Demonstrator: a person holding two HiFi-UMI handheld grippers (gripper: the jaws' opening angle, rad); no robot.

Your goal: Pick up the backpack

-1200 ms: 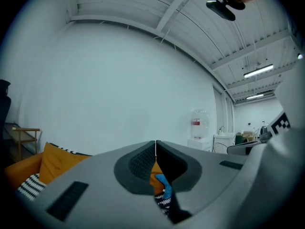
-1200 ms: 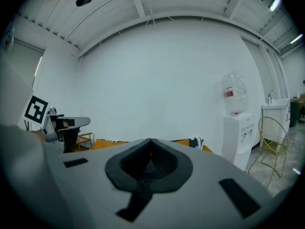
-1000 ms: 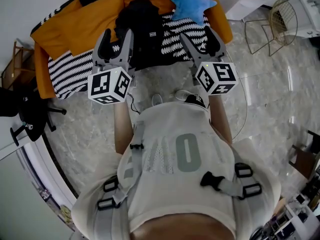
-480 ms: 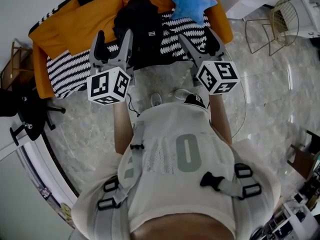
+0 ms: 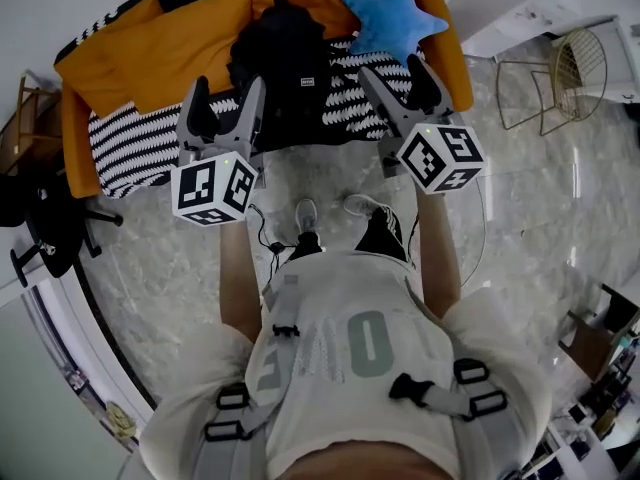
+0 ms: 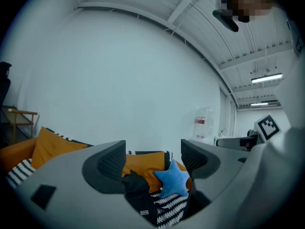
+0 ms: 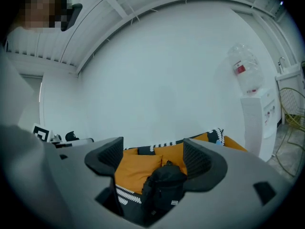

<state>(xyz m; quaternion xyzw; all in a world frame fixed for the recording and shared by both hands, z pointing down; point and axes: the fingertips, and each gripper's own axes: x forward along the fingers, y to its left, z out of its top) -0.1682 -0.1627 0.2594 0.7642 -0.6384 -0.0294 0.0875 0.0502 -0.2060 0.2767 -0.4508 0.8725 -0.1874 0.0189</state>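
Observation:
The black backpack [image 5: 285,63] stands upright on the striped blanket of the orange sofa [image 5: 150,43], with a blue star cushion [image 5: 392,20] at its right. My left gripper [image 5: 225,103] hovers open in front of the sofa, left of the backpack and apart from it. On the other side, my right gripper [image 5: 400,80] is open too. Both pairs of jaws have just been opening, with nothing between them. In the left gripper view the backpack [image 6: 136,190] and star [image 6: 172,179] show beyond the left gripper [image 6: 152,159]. The right gripper [image 7: 152,159] frames the backpack [image 7: 164,187] at a distance.
A black office chair [image 5: 40,218] stands on the marble floor at the left, and a wire chair [image 5: 570,68] at the right. A white water dispenser [image 7: 257,113] is beside the sofa's right end. The person's shoes [image 5: 305,213] stand just before the sofa.
The left jaws stand wider than a second ago. Both grippers have shifted a little, the head view has tilted, and the person's shoes show more fully.

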